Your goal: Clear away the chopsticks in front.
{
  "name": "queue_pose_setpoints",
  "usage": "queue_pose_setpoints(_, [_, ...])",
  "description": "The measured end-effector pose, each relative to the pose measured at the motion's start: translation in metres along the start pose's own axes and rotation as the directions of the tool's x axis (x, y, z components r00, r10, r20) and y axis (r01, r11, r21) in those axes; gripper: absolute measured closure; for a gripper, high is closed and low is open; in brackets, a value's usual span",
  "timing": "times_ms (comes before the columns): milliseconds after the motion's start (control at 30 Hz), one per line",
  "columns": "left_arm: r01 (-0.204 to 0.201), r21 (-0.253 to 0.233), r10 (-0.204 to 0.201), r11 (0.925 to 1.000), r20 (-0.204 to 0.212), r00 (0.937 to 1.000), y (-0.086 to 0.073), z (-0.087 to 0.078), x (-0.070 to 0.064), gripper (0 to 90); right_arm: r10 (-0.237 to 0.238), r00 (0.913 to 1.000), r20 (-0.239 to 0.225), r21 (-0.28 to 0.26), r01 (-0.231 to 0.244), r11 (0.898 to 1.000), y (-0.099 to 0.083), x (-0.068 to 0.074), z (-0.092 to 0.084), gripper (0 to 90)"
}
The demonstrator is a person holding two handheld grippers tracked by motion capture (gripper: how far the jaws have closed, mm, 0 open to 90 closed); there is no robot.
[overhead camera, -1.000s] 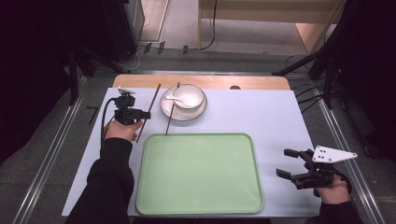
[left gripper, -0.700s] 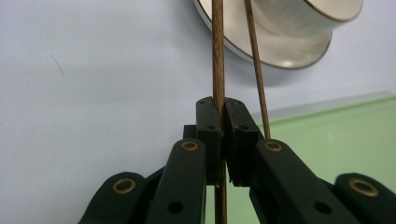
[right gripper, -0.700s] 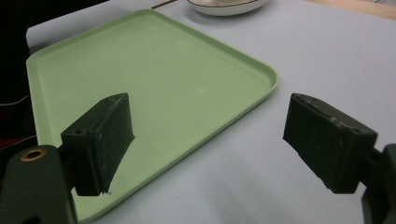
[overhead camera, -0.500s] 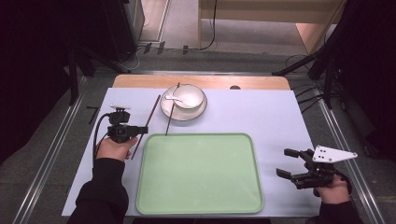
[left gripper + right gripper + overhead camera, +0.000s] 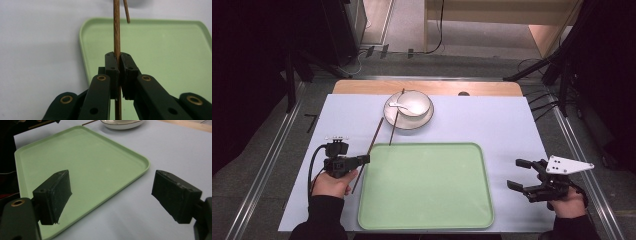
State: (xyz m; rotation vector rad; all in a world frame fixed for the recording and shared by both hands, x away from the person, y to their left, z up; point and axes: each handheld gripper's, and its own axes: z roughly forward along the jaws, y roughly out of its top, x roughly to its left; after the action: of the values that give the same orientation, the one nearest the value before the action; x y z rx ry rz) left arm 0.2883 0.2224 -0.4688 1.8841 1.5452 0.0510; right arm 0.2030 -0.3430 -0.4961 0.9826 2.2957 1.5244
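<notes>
The left gripper (image 5: 362, 160), fingers clenched on a chopstick (image 5: 368, 150), has carried it nearer the tray (image 5: 427, 220).

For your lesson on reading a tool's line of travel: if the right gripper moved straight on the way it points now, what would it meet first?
Most likely the green tray. The right gripper, jaws open, points across the table at the tray's near edge, with bare tabletop between them. How high it is held is unclear, so it might pass just above the rim.

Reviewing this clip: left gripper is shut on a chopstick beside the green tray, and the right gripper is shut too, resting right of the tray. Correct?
Not quite. The right gripper is open: the right gripper view shows its jaws standing wide apart with nothing between them. The left gripper is indeed shut on the chopstick beside the green tray.
</notes>
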Motion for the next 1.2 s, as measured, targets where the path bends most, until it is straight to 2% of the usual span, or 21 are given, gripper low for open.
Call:
queue_pose_setpoints(333, [0.058, 0.020, -0.058, 0.9981, 0.013, 0.9982, -0.035, -0.006, -0.001, 86.5, -0.007, 1.0000, -0.002, 0.000, 0.007, 1.000, 0.001, 0.000, 0.001, 16.1])
queue_pose_setpoints(500, [0.068, 0.052, -0.068, 0.9963, 0.010, 0.9976, -0.045, 0.000, -0.005, 86.3, -0.008, 0.9999, -0.008, 0.007, 0.008, 1.000, 0.002, 0.000, 0.004, 16.1])
queue_pose_setpoints(600, [0.088, 0.087, -0.091, 0.9923, 0.031, 0.9954, -0.050, 0.004, -0.005, 86.3, -0.010, 0.9999, -0.009, 0.007, 0.010, 1.000, 0.003, 0.000, 0.005, 16.1])
queue_pose_setpoints(767, [0.056, 0.124, -0.055, 0.9906, -0.018, 0.9984, -0.054, 0.015, -0.009, 85.9, -0.013, 0.9998, -0.016, 0.012, 0.013, 1.000, 0.003, 0.000, 0.006, 16.1])
queue_pose_setpoints(933, [0.057, 0.126, -0.053, 0.9904, -0.032, 0.9981, -0.053, 0.016, -0.013, 83.2, -0.016, 0.9996, -0.023, 0.013, 0.017, 1.000, 0.003, 0.000, 0.006, 16.1])
queue_pose_setpoints(1067, [0.005, 0.132, 0.003, 0.9913, -0.065, 0.9979, -0.052, 0.017, -0.019, 79.9, -0.017, 0.9996, -0.021, 0.012, 0.017, 1.000, 0.003, 0.000, 0.007, 16.1])
queue_pose_setpoints(1200, [0.041, 0.139, -0.039, 0.9895, -0.016, 0.9991, -0.049, 0.016, -0.014, 76.2, -0.021, 0.9995, -0.022, 0.013, 0.021, 1.000, 0.004, 0.001, 0.006, 16.1])
